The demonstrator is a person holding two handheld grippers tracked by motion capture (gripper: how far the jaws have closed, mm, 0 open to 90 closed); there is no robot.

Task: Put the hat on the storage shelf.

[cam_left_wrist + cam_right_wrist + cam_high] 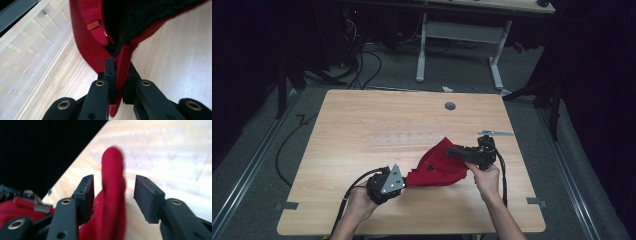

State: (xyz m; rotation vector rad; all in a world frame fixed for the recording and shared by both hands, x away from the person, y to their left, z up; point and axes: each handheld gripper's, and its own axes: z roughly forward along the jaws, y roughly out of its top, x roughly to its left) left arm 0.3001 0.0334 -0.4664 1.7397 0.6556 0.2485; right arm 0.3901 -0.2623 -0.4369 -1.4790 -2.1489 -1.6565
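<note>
Red cloth, a garment (438, 165) with a small orange label (93, 25) and a dark lining, lies bunched on the right half of the pale wooden surface (362, 125), between the two hands. At its left end the left gripper (404, 181) has its jaws clamped tight on a thick hem of the fabric, which the left gripper view shows pinched between the two pads. At the right end the right gripper (451, 151) points toward the middle of the surface with its jaws standing wide, a ridge of red cloth rising in the gap between them but not yet pinched. A grey strip (496, 133) lies just beyond that hand. As I judge it, one end is secured and the second grasp is only lined up; closing on it, then spreading or folding the garment, is all left to do.
</note>
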